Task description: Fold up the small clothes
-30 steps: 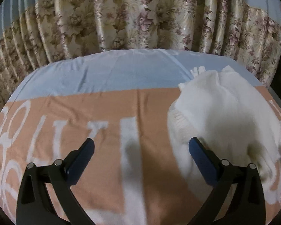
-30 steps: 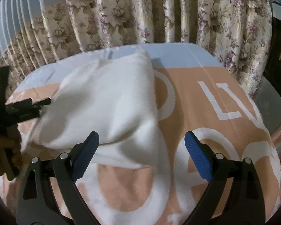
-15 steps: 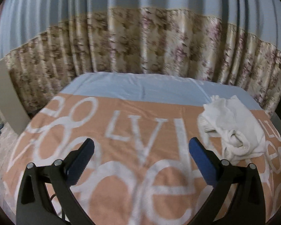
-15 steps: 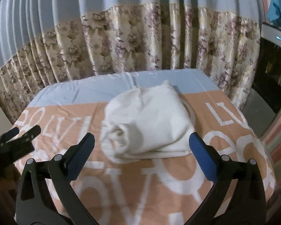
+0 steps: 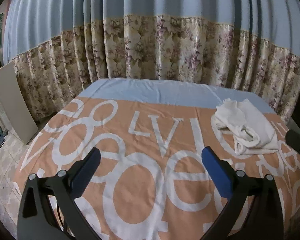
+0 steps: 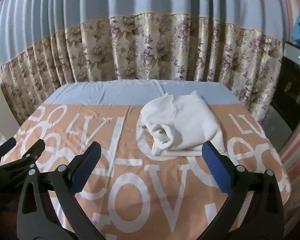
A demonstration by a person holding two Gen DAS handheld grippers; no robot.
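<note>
A small white garment (image 5: 248, 128) lies folded into a compact bundle on the far right part of the bed; it also shows in the right wrist view (image 6: 180, 124), with a rolled edge facing me. My left gripper (image 5: 150, 156) is open and empty, held back over the near part of the bed, well left of the garment. My right gripper (image 6: 150, 156) is open and empty, a short way in front of the garment, not touching it. The left gripper also shows at the left edge of the right wrist view (image 6: 20, 150).
The bed carries an orange sheet with big white letters (image 5: 130, 170) and a pale blue strip (image 5: 150, 92) at the far side. Floral and blue curtains (image 5: 150, 50) hang behind. A grey board (image 5: 12, 104) leans at the left. A dark cabinet (image 6: 290, 92) stands at the right.
Both grippers have pulled back and up from the garment, which now lies folded and free on the bed. Both stay open.
</note>
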